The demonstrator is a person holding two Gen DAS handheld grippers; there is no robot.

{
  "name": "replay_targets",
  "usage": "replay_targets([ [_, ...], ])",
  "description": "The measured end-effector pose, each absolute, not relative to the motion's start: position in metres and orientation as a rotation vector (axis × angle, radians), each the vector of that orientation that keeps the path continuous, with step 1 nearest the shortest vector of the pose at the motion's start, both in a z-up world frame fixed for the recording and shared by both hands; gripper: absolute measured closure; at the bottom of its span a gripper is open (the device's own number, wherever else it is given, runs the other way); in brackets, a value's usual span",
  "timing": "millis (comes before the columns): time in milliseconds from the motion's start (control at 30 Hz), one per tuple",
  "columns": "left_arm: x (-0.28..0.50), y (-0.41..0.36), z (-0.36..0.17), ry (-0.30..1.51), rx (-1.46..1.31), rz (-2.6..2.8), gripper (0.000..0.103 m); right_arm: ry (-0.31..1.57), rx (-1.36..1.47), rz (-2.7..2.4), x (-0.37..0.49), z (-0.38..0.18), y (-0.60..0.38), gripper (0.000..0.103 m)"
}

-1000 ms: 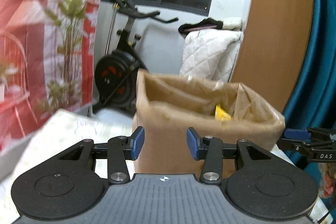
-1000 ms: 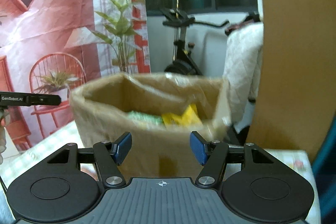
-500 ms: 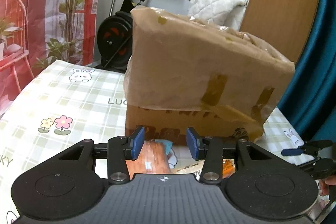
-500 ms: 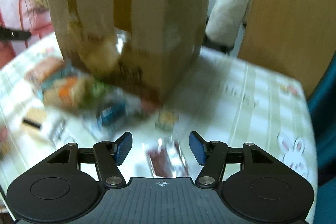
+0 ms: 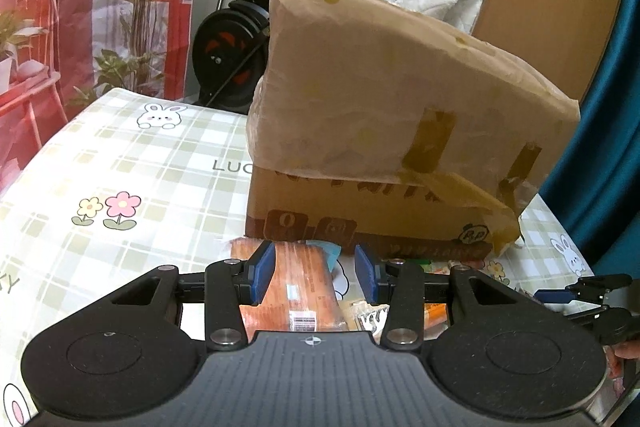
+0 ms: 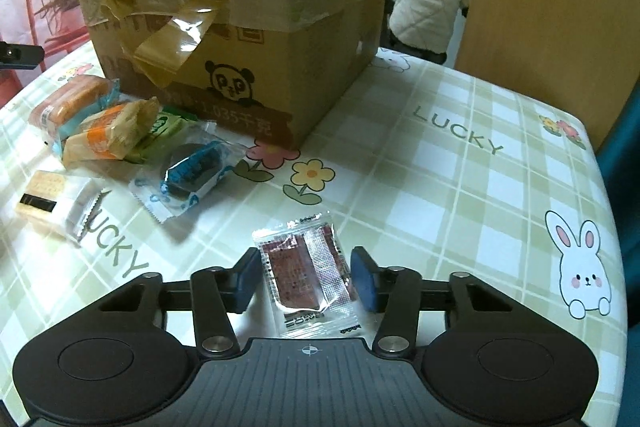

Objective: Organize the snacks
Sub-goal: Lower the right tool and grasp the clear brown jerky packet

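**Both grippers lowered over wrapped snacks**

The right gripper (image 6: 306, 277) is seen closing, a clear-wrapped dark red snack (image 6: 308, 277) framed between pads not yet pressing it. The left gripper (image 5: 315, 275) is held partly open over an orange packet (image 5: 298, 291). Both packets are laid on the checked tablecloth (image 6: 460, 195), before the cardboard box (image 6: 240, 7).

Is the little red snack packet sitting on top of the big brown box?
No, the red snack packet lies flat on the checked tablecloth, in front of the box, between the right claw's pads.
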State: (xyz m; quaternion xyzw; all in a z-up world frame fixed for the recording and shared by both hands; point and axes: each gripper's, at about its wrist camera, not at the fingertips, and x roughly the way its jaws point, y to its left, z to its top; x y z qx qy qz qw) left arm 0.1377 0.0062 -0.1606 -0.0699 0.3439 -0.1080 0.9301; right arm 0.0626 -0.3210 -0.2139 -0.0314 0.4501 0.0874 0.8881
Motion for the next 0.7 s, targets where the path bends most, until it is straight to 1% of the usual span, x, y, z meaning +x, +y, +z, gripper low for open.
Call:
replay_targets([
  [100, 0.137, 0.008, -0.162, 0.714, -0.144, -0.219, 0.057, 0.910, 0.001, 0.171, 0.063, -0.214, -0.321, 0.068],
  [400, 0.134, 0.012, -0.172, 0.748, -0.146, -0.215, 0.057, 0.726, 0.137, 0.121, 0.053, -0.222, -0.291, 0.068],
  [700, 0.140, -0.006, -0.176, 0.754, -0.122, -0.265, 0.058, 0.646, 0.203, 0.042, 0.040, -0.228, -0.299, 0.068],
])
